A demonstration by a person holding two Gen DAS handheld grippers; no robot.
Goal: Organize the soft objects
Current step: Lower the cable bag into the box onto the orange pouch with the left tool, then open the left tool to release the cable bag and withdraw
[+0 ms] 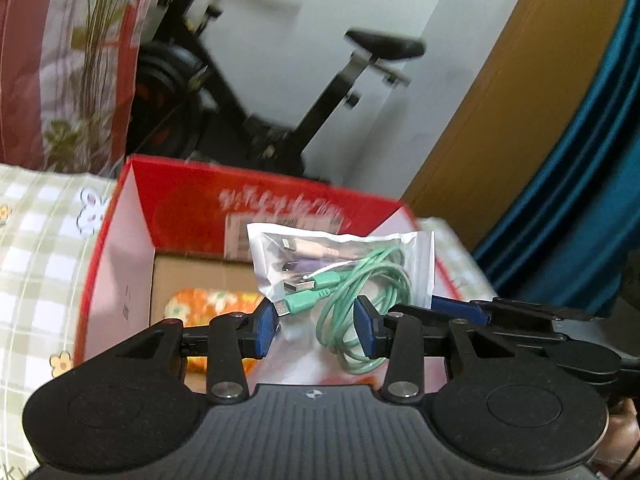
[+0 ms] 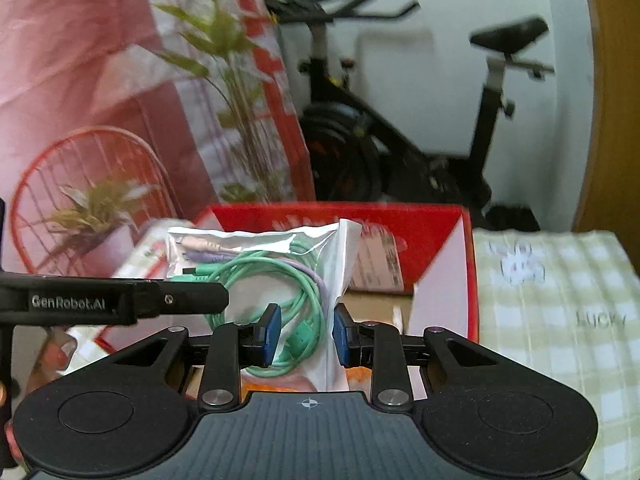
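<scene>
A clear plastic bag [image 1: 344, 264] of coiled green cables [image 1: 360, 304] hangs over an open red cardboard box [image 1: 192, 200]. In the left wrist view my left gripper [image 1: 316, 326] is shut on the bag's lower part, its blue pads pressing the cables from both sides. My right gripper [image 1: 452, 307] reaches in from the right at the bag's edge. In the right wrist view my right gripper [image 2: 307, 332] is shut on the same bag [image 2: 256, 264], and the left gripper [image 2: 208, 300] comes in from the left. An orange flowered soft thing [image 1: 200, 304] lies inside the box.
The box [image 2: 400, 224] sits on a green-checked bedsheet [image 2: 560, 320]. Behind it stand an exercise bike [image 2: 400, 140], a red patterned curtain [image 1: 60, 60] and a red wire chair with a plant [image 2: 88, 200]. A wooden panel [image 1: 500, 100] and blue curtain [image 1: 580, 180] are at the right.
</scene>
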